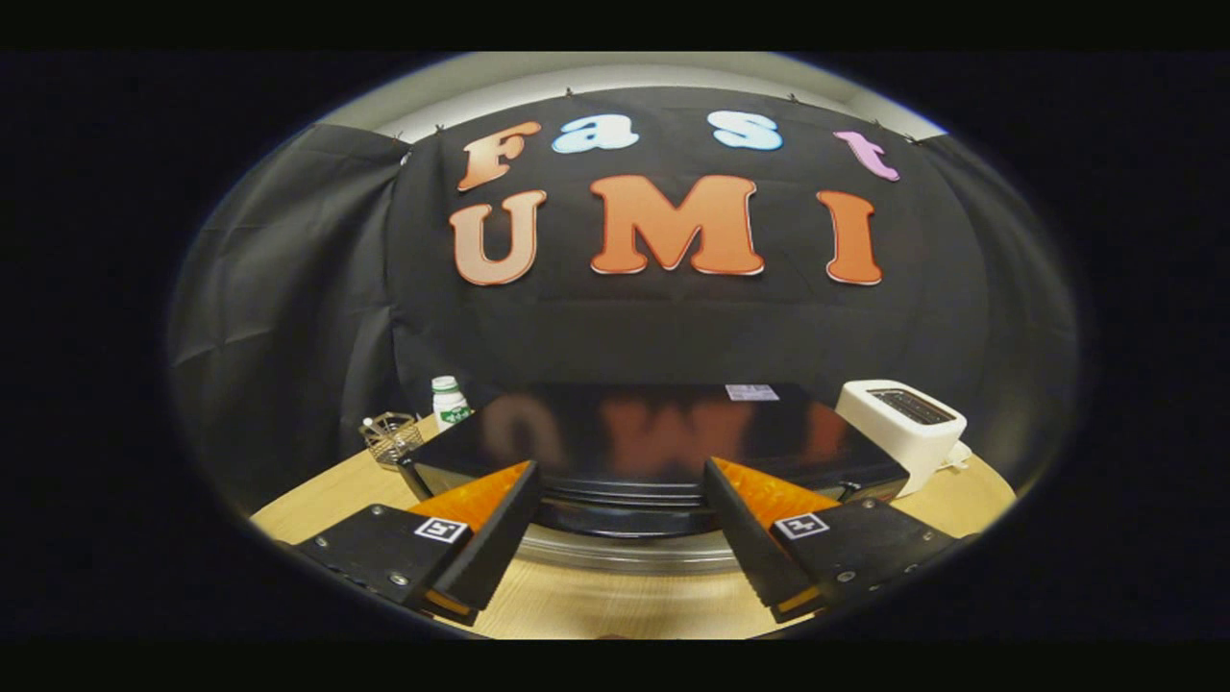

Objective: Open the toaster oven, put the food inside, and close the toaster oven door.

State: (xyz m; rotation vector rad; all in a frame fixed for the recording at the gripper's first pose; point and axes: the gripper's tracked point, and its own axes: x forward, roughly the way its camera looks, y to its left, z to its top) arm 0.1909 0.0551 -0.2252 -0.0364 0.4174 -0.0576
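Note:
A black toaster oven (673, 423) with a glossy top stands on the wooden table (317, 500), just ahead of my fingers. I look down on it from above its front edge. Its silvery handle bar (625, 553) runs across the front, low between my two fingers. My gripper (620, 471) is open, with the fingers spread wide to either side of the oven's front top edge. Nothing is held between them.
A white slot toaster (903, 428) stands to the right of the oven. To the left, at the back, are a white bottle with a green label (449, 402) and a small wire basket (391, 439). Black cloth walls close off the booth behind.

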